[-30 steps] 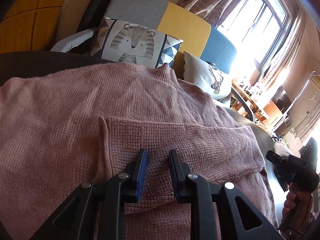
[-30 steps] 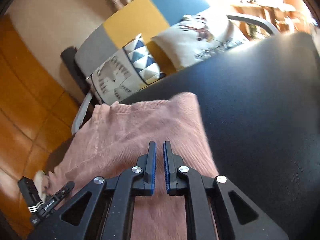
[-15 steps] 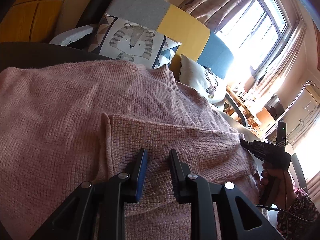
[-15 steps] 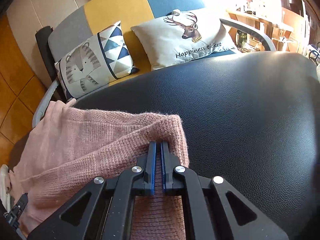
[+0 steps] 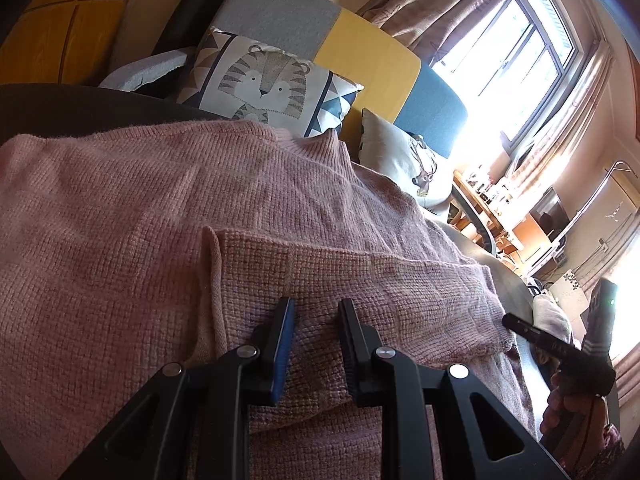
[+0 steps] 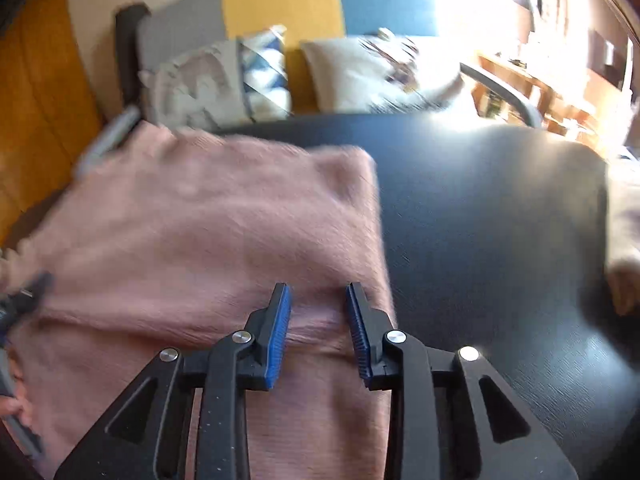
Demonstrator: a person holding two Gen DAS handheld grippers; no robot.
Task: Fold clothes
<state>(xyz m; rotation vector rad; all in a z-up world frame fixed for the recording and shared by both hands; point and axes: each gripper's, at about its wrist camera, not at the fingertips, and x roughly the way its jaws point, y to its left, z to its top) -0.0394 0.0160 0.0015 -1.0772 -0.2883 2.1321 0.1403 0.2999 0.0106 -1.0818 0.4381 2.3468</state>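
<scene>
While spread, both claws over pink sweater (image 5: 120, 240).

patchwork sofa (image 5: 360, 48), tiger cushion (image 5: 264, 84), sunlit curtained window (image 5: 516, 52).

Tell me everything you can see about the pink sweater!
The pink sweater is a chunky knit, soft and a bit fuzzy. It lies spread flat on a dark table, its neck end toward the sofa cushions. One part is folded back on top, making a flap with a straight edge. The left gripper hangs open over that flap, and the right gripper is open over the sweater's right edge. The right view is blurred.
</scene>
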